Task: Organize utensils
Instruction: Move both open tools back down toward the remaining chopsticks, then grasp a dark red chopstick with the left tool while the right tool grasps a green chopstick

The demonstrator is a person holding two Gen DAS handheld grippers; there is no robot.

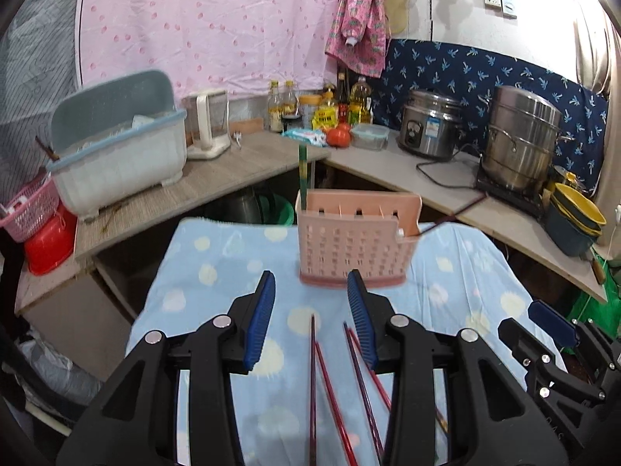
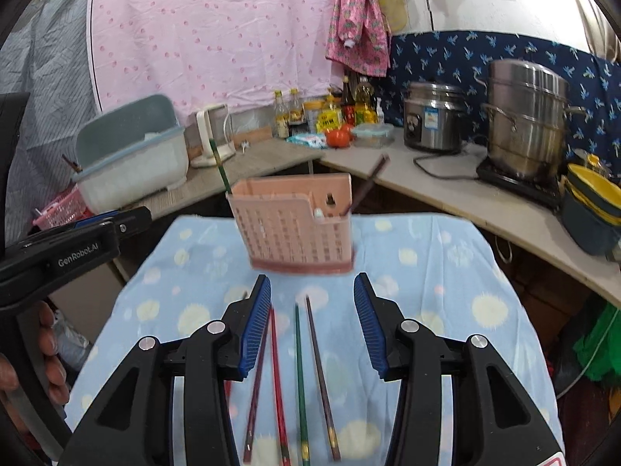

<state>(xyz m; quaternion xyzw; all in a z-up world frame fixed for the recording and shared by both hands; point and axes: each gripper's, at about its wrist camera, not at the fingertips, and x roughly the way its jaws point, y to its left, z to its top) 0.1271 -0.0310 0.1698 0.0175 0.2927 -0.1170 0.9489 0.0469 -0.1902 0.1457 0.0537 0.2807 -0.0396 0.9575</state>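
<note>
In front of the pink utensil holder (image 2: 297,225), your right tool (image 2: 312,289) and left tool (image 1: 311,283) hang wide open, empty, straddling loose chopsticks (image 2: 297,369) on the desk (image 2: 446,310) for an easy pick.

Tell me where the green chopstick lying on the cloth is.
In the right wrist view, the green chopstick lies on the blue dotted cloth between the open right gripper fingers, flanked by a red chopstick and a dark brown one.

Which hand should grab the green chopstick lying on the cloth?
Probably the right gripper: it is open and the green chopstick lies between its fingers. The left gripper has only red chopsticks below it.
</note>
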